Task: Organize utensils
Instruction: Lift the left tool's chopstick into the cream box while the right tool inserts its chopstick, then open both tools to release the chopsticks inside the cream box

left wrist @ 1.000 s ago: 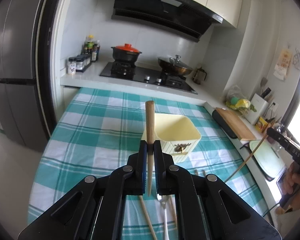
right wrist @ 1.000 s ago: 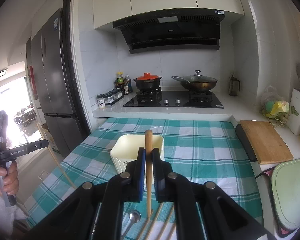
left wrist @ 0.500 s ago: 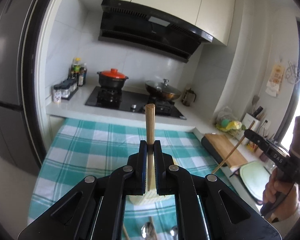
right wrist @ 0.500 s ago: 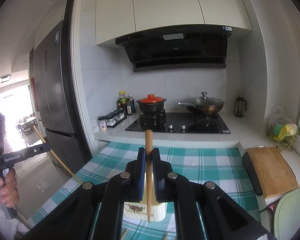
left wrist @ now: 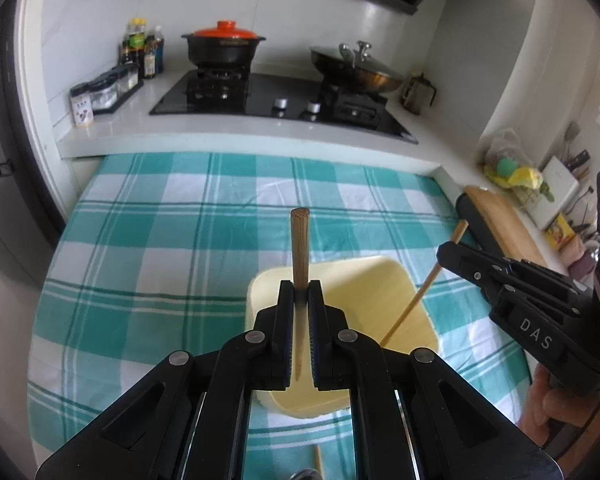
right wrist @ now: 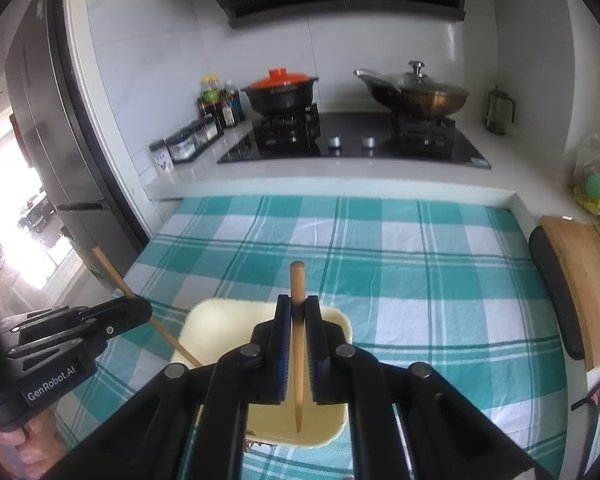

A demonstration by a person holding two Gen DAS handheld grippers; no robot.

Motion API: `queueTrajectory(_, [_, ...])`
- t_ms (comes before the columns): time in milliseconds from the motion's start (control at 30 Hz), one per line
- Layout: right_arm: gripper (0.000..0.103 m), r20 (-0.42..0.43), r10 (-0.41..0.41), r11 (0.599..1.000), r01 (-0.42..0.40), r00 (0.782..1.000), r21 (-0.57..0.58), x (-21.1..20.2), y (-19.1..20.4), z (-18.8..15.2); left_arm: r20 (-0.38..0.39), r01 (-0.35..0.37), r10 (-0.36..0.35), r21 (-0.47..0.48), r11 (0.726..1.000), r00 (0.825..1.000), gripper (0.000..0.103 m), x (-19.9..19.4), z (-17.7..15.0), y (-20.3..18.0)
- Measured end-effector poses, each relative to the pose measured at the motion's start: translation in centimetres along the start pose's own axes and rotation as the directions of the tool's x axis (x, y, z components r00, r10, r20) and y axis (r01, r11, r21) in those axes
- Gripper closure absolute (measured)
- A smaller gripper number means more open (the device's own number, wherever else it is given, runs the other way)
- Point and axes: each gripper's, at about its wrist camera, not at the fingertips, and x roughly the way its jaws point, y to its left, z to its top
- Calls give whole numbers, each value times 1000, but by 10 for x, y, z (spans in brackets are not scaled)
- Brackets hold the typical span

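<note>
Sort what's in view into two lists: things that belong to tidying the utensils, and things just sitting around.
Part of the job:
- wooden chopstick in the left gripper
- wooden chopstick in the right gripper
- pale yellow square plastic bin

Just lying about:
- black pot with orange lid
- lidded wok
- wooden cutting board
- spice jars

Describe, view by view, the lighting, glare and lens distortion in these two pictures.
Left wrist view: fisheye bends the counter edge, corners go black, daylight washes out the right side. Right wrist view: a blown-out doorway glares at left; the left gripper and right gripper stay sharp.
</note>
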Motion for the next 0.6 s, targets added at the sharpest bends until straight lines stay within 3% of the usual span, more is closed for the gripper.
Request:
queueTrajectory(33, [92, 1, -8, 1000, 8, 1000, 0, 0, 0, -3, -9, -18, 18, 5, 1000, 1000, 95, 3, -2, -1])
queueTrajectory(67, [83, 11, -7, 1000, 7, 1000, -3, -3, 2, -6, -8, -28, 28, 12, 1000, 1000, 85, 3, -5, -1])
queueTrajectory(100, [67, 27, -12, 1000, 13, 1000, -11, -10, 4, -10, 5, -33, 33, 17, 999, 999, 63, -1, -9, 0])
queueTrajectory(167, [44, 85, -32, 999, 36, 996, -35, -32, 12, -18, 64, -59, 58, 21, 998, 996, 35, -17, -17, 2])
queueTrajectory(233, [41, 125, -38, 996, 47, 991, -72, -57, 22, -31, 133, -80, 75, 29, 996, 988, 29, -40, -30, 4])
queueTrajectory(300, [36, 142, -31, 992, 48, 989, -116, -80, 30, -48, 162, -81, 75, 32, 996, 984, 17, -61, -42, 5])
queueTrajectory(400, [31, 191, -89, 981, 119, 978, -153, -114, 42, -82, 206, -72, 68, 14, 997, 976, 7, -92, -69, 5])
queueTrajectory(600, [27, 247, -178, 970, 212, 953, -120, -174, 55, -144, 218, -149, 135, 50, 988, 967, 6, -128, -144, -5])
